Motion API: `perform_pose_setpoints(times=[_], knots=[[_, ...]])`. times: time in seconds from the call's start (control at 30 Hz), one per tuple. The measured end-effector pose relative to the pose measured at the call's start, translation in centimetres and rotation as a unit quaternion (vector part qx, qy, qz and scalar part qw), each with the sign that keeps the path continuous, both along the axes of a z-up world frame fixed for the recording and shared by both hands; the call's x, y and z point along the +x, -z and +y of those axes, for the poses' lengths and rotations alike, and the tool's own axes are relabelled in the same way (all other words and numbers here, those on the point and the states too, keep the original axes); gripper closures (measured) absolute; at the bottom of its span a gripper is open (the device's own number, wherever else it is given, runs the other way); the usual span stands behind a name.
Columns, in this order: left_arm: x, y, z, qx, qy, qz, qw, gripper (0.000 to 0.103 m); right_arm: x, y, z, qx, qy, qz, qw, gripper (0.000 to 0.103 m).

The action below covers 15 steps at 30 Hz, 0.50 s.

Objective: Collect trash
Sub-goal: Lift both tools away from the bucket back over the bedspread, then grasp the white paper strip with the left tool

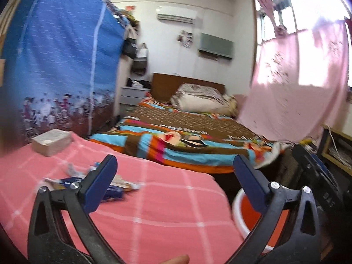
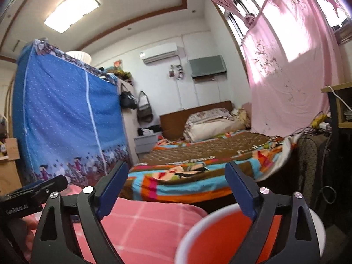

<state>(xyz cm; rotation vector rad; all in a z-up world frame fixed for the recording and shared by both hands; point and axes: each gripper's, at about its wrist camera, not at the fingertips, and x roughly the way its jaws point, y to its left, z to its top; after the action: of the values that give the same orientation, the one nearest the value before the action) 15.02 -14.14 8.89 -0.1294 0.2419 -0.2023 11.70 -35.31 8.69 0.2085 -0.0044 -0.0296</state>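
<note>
Loose wrappers and paper scraps (image 1: 120,187) lie on the pink checked bedcover (image 1: 154,209), partly hidden behind the left finger (image 1: 99,184) of my left gripper (image 1: 175,162). That gripper is open, with nothing between its blue pads. An orange bin with a white rim (image 1: 245,215) stands low to the right of the pink cover. In the right wrist view the bin (image 2: 220,237) fills the lower right, under my right gripper (image 2: 177,167), which is open and holds nothing. The other gripper's body (image 2: 33,192) shows at that view's left edge.
A white tissue pack (image 1: 51,142) rests on the pink cover at the left. Behind it stands a blue fabric wardrobe (image 1: 61,61). A bed with a striped quilt (image 1: 187,138) fills the middle. Pink curtains (image 1: 297,83) hang right; a shelf (image 1: 336,149) stands beside them.
</note>
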Motion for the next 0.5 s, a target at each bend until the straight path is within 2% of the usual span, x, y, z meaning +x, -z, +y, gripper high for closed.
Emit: perform_pose_setpoints(times=[0.03, 0.23, 0.5], knots=[[0.0, 0.0, 0.9, -0.002, -0.01, 0.0, 1.0, 0.0, 0.2, -0.1, 0.6, -0.002, -0.004, -0.004, 1.0, 0.0], [-0.8, 0.0, 5.5, 0.006, -0.058, -0.016, 0.9982, 0.0, 1.0, -0.3, 4.4, -0.013, -0.042, -0.033, 0.998, 0.0], [-3.0, 0.4, 11.6, 0.046, -0.121, -0.055, 0.9901, 0.0, 2.0, 0.0, 10.4, -0.044, -0.099, -0.057, 0.992, 0.0]])
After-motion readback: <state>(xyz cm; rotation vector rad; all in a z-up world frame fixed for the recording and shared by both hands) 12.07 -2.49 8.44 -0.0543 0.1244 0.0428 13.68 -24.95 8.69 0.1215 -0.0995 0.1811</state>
